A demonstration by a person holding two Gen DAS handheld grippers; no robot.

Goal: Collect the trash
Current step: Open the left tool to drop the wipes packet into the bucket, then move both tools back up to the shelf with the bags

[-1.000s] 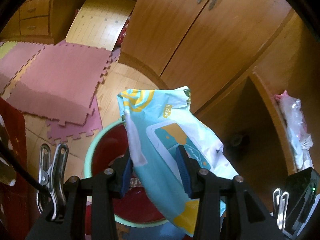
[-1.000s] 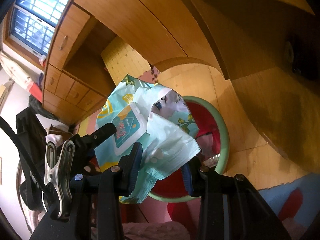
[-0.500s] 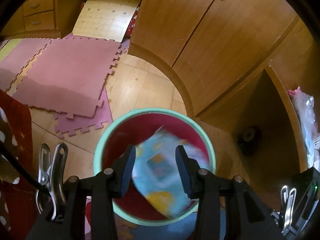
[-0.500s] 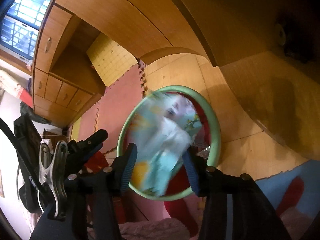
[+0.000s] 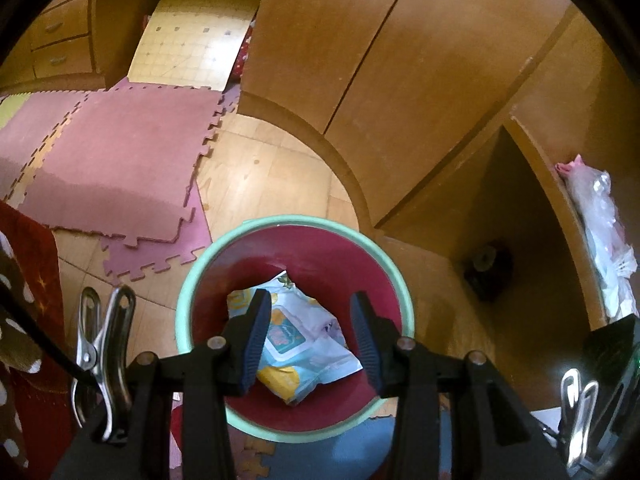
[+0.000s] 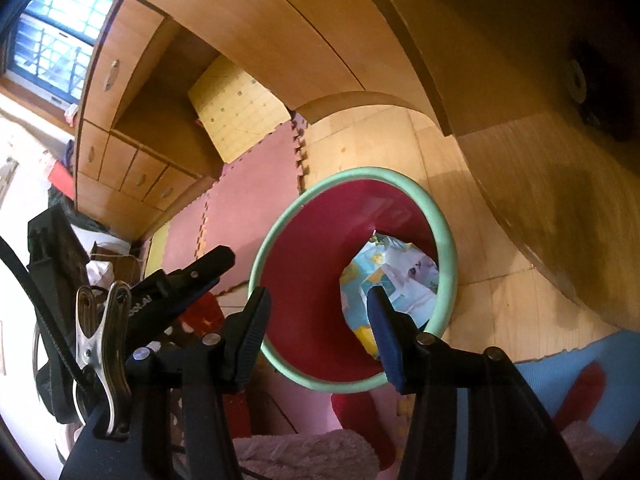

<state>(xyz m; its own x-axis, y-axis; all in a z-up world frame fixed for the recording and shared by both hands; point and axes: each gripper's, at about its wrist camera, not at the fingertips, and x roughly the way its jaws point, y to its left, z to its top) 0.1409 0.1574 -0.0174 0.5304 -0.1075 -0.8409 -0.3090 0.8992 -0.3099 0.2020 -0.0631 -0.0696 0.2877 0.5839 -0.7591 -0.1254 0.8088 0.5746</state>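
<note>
A round bin with a red inside and a pale green rim stands on the wooden floor; it also shows in the right wrist view. A crumpled light-blue wet-wipes packet lies at its bottom, and the right wrist view shows it too. My left gripper is open and empty, held above the bin. My right gripper is open and empty, also above the bin. The left gripper's body shows at the left of the right wrist view.
Wooden cabinets curve around behind the bin. Pink foam floor mats lie to the left. A yellowish board leans in a recess. A plastic bag sits on a shelf at right. Blue mat lies near me.
Both grippers held the wipes packet a second ago. They opened, the packet dropped, and it now lies at the bottom of the bin.
</note>
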